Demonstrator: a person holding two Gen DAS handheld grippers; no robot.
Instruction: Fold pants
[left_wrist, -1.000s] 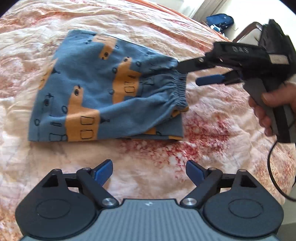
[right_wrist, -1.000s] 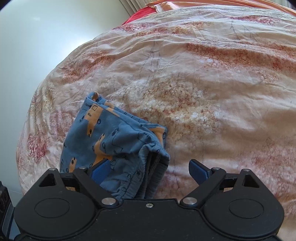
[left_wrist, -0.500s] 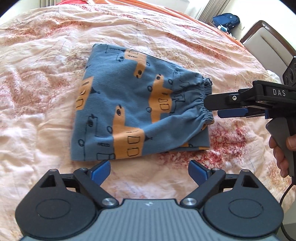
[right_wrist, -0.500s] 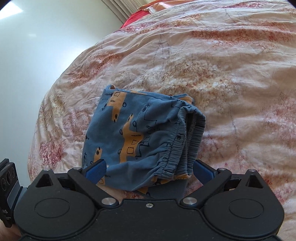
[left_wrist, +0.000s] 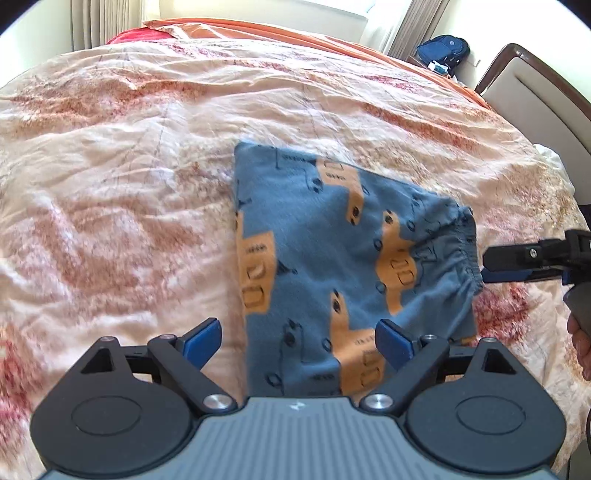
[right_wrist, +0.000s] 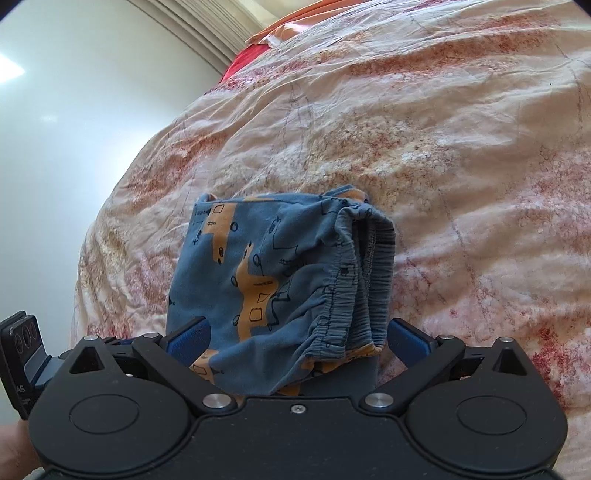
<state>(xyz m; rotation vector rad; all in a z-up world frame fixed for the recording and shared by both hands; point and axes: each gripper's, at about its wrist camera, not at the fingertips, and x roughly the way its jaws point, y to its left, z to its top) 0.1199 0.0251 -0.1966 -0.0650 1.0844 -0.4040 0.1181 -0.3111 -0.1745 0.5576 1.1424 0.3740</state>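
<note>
Your pants (left_wrist: 343, 266) lie folded into a compact blue rectangle on the bedspread (left_wrist: 122, 192), toward the right-hand side of the bed, with the gathered waistband (right_wrist: 365, 280) facing that edge. Your left gripper (left_wrist: 297, 341) stands with its jaws apart, hovering over the near edge of the bundle and clamped on nothing. Your right gripper (right_wrist: 295, 338) is also spread wide; the waistband end sits between its fingers, but the pads do not look closed on the cloth. From the left camera, its tip appears just beside the waistband.

The fold looks nearly done, so the job now is probably tidying. The waistband layers are stacked but bulge open a little on the right camera, so press or smooth that end down rather than tug at it, or the top layer may slide off the ones beneath. If you want another fold, take all the layers at the waistband together with the right claw, pin the near edge with the left, and carry the end straight across toward the far edge. Keep the lift low. The bedspread is soft and wrinkled, so avoid pinching it along with the pants.
</note>
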